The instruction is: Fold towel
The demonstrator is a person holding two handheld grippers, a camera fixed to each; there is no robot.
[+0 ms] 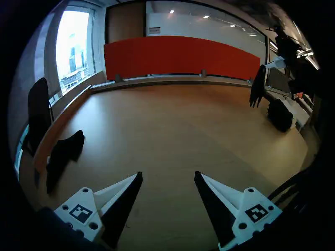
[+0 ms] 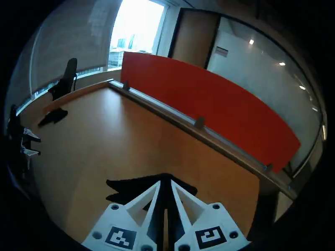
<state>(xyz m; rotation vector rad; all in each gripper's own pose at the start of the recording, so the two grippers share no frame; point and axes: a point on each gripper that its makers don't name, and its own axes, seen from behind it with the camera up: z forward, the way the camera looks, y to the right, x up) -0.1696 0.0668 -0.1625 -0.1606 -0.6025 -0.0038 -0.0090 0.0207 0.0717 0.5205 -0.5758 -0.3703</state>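
Towel [image 2: 130,186] at right tool [image 2: 166,180]; partition [image 2: 217,104] beyond.

Left gripper [image 1: 168,173], fingers apart, over wooden table [image 1: 167,125].

Ahead of the left gripper [image 1: 168,175], a broad wooden desk [image 1: 176,125] lies open. A red divider [image 1: 180,56] walls its far edge at 12 o'clock; dark cloth [image 1: 63,154] at 9 o'clock, black bag [image 1: 279,115] at 3 o'clock.
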